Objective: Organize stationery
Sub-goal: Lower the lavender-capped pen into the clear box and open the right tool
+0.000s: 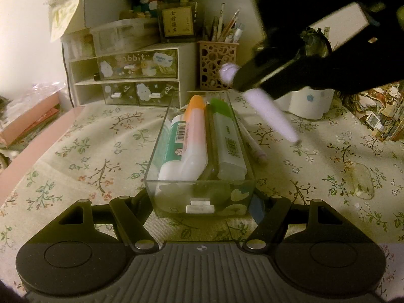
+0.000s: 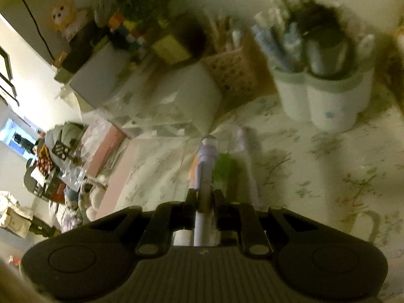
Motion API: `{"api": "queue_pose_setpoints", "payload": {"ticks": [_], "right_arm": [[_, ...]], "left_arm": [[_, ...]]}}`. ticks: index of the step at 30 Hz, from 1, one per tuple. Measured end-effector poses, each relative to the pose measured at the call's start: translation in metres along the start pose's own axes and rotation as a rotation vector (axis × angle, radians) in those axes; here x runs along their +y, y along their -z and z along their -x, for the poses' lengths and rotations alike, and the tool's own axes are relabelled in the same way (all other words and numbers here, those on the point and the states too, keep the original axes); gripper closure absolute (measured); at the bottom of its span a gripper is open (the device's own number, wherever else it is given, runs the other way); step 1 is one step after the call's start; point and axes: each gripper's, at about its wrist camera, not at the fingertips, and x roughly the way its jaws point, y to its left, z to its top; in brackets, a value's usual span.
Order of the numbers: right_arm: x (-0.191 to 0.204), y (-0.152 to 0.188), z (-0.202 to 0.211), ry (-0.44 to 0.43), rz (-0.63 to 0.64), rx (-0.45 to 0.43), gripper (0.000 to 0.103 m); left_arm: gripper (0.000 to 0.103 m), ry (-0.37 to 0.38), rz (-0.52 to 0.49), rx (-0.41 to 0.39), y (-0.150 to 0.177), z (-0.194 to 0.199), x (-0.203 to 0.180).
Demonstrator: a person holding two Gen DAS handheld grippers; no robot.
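Observation:
A clear plastic drawer [image 1: 161, 136] rests on the floral tablecloth, and my left gripper [image 1: 202, 203] is shut on its near end, one finger on each side. Inside lie an orange-capped highlighter [image 1: 194, 128], a green-capped highlighter [image 1: 226, 136] and a teal-labelled glue bottle [image 1: 174, 141]. My right gripper [image 1: 242, 83] hangs above the drawer's far right corner, shut on a light purple pen [image 1: 270, 113] that slants down to the right. In the blurred right wrist view that pen [image 2: 205, 161] runs forward between the closed fingers of the right gripper [image 2: 203, 197]. A second purple pen [image 1: 255, 146] lies on the cloth beside the drawer's right wall.
A white drawer cabinet [image 1: 126, 75] with a vacant slot stands at the back, next to a pink perforated pen holder [image 1: 217, 63] and a white twin pen cup [image 1: 306, 103]. A pink box [image 1: 30, 121] lies at the left edge. A clear oval piece [image 1: 363, 181] sits at right.

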Motion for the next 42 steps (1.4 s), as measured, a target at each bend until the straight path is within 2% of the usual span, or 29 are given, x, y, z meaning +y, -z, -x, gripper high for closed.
{"api": "queue_pose_setpoints", "payload": {"ticks": [7, 17, 21, 28, 32, 38, 42], "right_arm": [[0.011, -0.005, -0.018, -0.040, 0.006, 0.068, 0.090], [0.021, -0.002, -0.033, -0.102, 0.019, 0.108, 0.089], [0.018, -0.003, -0.038, -0.122, -0.014, 0.118, 0.089], [0.026, -0.001, -0.040, -0.060, 0.025, 0.103, 0.090], [0.020, -0.005, -0.032, -0.057, -0.006, 0.047, 0.090], [0.012, -0.008, -0.028, -0.037, -0.056, 0.018, 0.090], [0.020, -0.011, -0.035, -0.018, -0.024, 0.051, 0.090]], "left_arm": [[0.031, 0.000, 0.000, 0.000, 0.000, 0.000, 0.000], [0.031, 0.006, -0.004, -0.001, 0.000, 0.000, 0.001], [0.031, 0.006, -0.006, -0.001, 0.000, 0.000, 0.000], [0.031, 0.013, -0.011, -0.002, 0.000, -0.001, 0.000], [0.031, 0.014, -0.011, -0.002, 0.000, -0.001, 0.000], [0.031, 0.015, -0.011, -0.002, 0.000, -0.001, 0.001], [0.031, 0.015, -0.012, -0.002, 0.000, -0.001, 0.001]]}}
